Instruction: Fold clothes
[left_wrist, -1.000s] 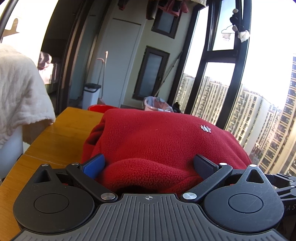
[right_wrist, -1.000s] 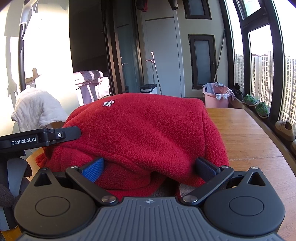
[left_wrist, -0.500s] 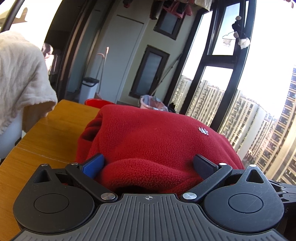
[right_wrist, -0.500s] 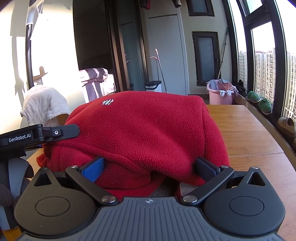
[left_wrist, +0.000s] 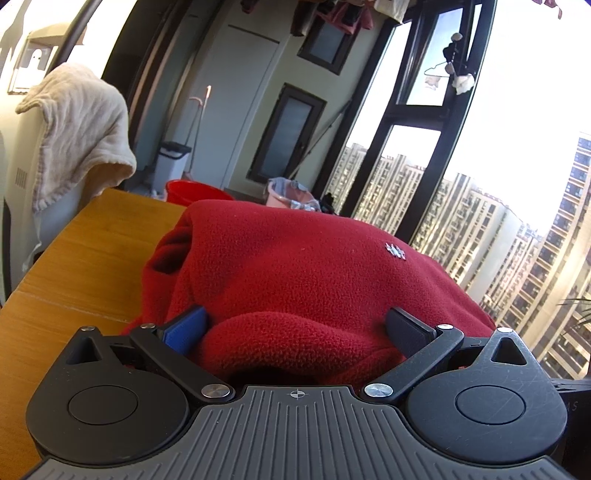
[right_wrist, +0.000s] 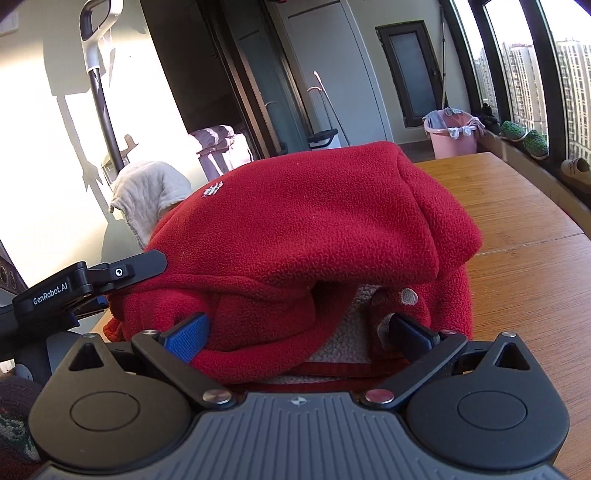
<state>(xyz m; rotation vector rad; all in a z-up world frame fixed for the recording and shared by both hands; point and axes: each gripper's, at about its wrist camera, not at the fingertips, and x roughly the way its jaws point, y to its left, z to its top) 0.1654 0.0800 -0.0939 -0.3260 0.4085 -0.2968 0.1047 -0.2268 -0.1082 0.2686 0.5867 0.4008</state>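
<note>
- Red fleece garment (left_wrist: 303, 273) sits bunched and partly folded on the wooden tabletop (left_wrist: 85, 258), small white embroidered logo (left_wrist: 395, 252) on its top face.
- Left tool (left_wrist: 295, 325): fingers spread wide, a thick roll of the fleece edge fills the gap between them. Blue pad (left_wrist: 186, 326) and dark pad (left_wrist: 404, 326) both touch the fabric at the sides; wide clamp on the bundle, not pressed together.
- Right tool (right_wrist: 299, 330): also spread wide, fleece hem bunched between the fingers. Blue pad (right_wrist: 188, 330) pressed against the red roll, dark pad (right_wrist: 410, 332) against the inner side, where the pale fuzzy lining (right_wrist: 340, 343) shows.
- In the right wrist view the garment (right_wrist: 314, 221) top layer is folded over, overhanging the lower layers; right edge of it rests on the tabletop (right_wrist: 517, 229).
- Left tool body (right_wrist: 74, 291) shows at the left in the right wrist view, just beside the garment's left edge, so both tools are on the same near side.
- Background: beige towel (left_wrist: 77, 125) draped over a chair to the left, pink basket (right_wrist: 452, 134) on the floor, red tub (left_wrist: 192, 192) beyond the far edge of the tabletop.
</note>
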